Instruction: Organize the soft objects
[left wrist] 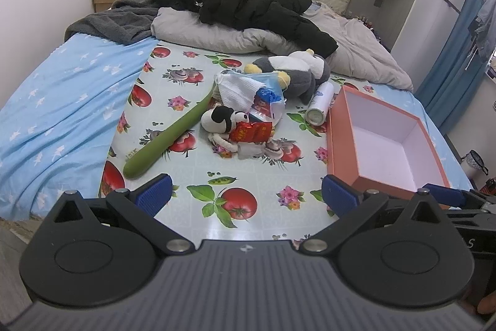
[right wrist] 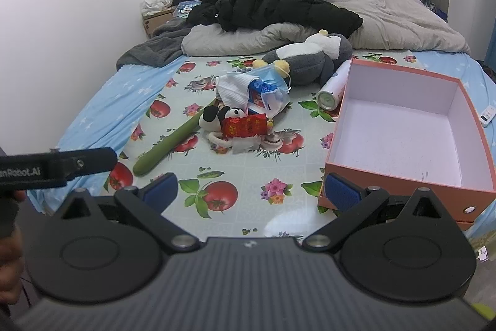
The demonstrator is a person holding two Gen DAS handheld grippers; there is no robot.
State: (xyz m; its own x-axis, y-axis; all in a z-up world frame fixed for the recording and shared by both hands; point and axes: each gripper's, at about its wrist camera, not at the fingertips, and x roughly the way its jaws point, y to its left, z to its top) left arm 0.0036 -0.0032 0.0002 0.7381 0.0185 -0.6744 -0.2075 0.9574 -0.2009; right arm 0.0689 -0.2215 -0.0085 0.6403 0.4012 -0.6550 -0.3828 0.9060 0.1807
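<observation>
Nearest us, our left gripper (left wrist: pixel 245 194) and right gripper (right wrist: pixel 251 191) both hover spread wide and empty above the fruit-printed plastic sheet (left wrist: pixel 263 207) on the bed. Just ahead at the right sits the open salmon-pink cardboard box (right wrist: pixel 403 179), empty, presumably placed there to receive the soft things. Further out lie the long green plush cucumber (left wrist: pixel 173 132) and small panda plush toy (left wrist: pixel 220 120) amid clutter, then the grey-and-white penguin plush toy (right wrist: pixel 310 61) beyond.

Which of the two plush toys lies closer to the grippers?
The small black-and-white panda plush, beside the red packet; the larger grey penguin plush lies farther back.
</observation>
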